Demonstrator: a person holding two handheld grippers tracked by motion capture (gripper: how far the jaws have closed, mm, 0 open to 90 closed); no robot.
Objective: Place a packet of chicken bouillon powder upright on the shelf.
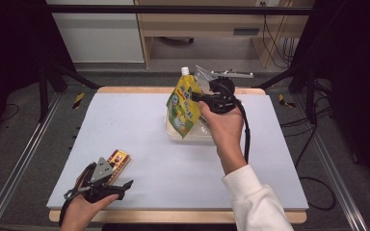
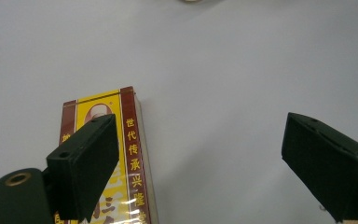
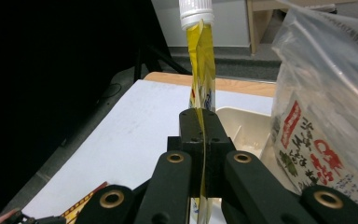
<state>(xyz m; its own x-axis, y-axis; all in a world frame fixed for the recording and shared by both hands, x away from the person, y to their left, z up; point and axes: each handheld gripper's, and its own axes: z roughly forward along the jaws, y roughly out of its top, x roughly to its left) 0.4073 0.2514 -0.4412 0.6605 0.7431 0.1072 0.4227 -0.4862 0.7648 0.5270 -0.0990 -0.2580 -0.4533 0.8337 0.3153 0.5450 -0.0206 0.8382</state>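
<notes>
One yellow spouted pouch is pinched by the right gripper over one white tub at the desk's far edge, beside one clear bag; one red box lies under the wide-open, empty left gripper.

Box btm cut off at 6 o'clock, part hidden behind left gripper; pouch print unreadable.

Even overhead light falls on the pale worktop, leaving soft, faint shadows, while the surroundings at left and right sink into near black. The high view is slightly soft. In the gripper views, the near black jaws blur, and glare streaks a clear bag.
</notes>
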